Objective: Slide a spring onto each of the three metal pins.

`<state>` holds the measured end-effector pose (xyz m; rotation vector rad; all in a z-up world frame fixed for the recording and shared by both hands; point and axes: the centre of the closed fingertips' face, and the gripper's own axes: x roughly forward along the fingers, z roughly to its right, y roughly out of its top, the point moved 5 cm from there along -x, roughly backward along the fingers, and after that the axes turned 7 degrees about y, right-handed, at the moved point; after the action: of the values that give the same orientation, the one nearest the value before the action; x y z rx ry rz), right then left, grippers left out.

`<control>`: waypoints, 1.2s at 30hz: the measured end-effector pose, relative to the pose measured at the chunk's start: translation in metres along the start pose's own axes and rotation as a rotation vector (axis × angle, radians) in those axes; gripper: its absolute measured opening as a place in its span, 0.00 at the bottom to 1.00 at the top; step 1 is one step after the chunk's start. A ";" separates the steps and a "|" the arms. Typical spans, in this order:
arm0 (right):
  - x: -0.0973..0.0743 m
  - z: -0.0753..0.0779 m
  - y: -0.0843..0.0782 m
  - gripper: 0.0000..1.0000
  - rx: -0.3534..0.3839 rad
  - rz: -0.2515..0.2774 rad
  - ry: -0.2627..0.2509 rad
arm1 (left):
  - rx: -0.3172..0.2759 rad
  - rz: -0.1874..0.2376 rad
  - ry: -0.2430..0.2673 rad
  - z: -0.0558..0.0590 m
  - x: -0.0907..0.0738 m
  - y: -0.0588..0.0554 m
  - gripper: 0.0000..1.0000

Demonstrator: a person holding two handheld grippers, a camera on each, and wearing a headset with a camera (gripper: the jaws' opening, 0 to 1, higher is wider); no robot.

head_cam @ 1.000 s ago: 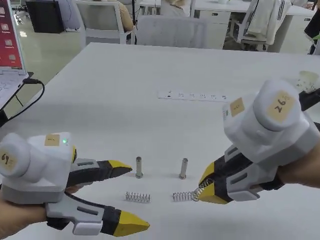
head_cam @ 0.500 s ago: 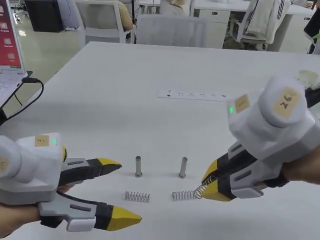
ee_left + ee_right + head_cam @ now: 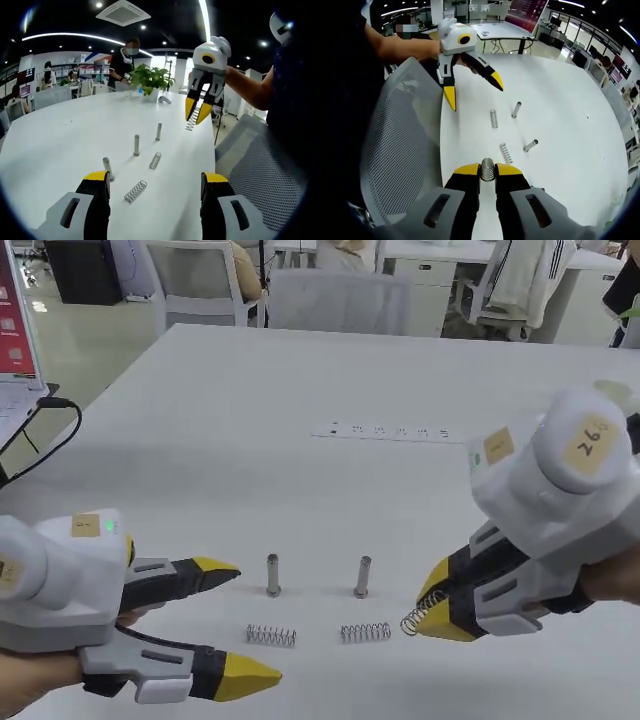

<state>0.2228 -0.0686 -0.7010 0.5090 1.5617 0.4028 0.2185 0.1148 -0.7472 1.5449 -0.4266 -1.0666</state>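
Two metal pins (image 3: 272,575) (image 3: 363,577) stand upright on the white table (image 3: 300,470); the left gripper view shows three pins (image 3: 106,167) (image 3: 136,145) (image 3: 158,131). Two springs (image 3: 271,636) (image 3: 365,632) lie flat in front of them. My right gripper (image 3: 425,612) hovers to the right of the pins, shut on a third spring (image 3: 412,620), whose end sits between its tips (image 3: 487,170). At the near left my left gripper (image 3: 245,625) stands open and holds nothing, its upper tip close to the left pin.
A white power strip (image 3: 385,431) lies across the table behind the pins. A laptop (image 3: 12,320) and its black cable (image 3: 60,430) are at the left edge. Chairs (image 3: 330,300) stand at the far side, and a mesh chair (image 3: 405,135) at the near edge.
The right gripper has drawn right and slightly up with its spring, which now hangs apart from the spring lying on the table. The left gripper has dropped a little lower and left.
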 end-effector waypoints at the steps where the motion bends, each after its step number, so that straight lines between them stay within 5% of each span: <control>1: -0.001 0.000 -0.001 0.09 0.002 0.000 -0.002 | 0.000 0.000 -0.001 0.000 0.000 0.000 0.70; 23: -0.019 0.020 -0.021 0.09 0.046 -0.026 -0.043 | 0.000 0.000 0.001 -0.001 0.001 0.000 0.70; 36: -0.032 0.037 -0.037 0.09 0.063 -0.095 -0.069 | -0.004 -0.002 0.004 -0.002 0.001 -0.002 0.69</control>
<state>0.2580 -0.1189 -0.6963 0.4901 1.5297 0.2611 0.2207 0.1158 -0.7493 1.5439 -0.4201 -1.0650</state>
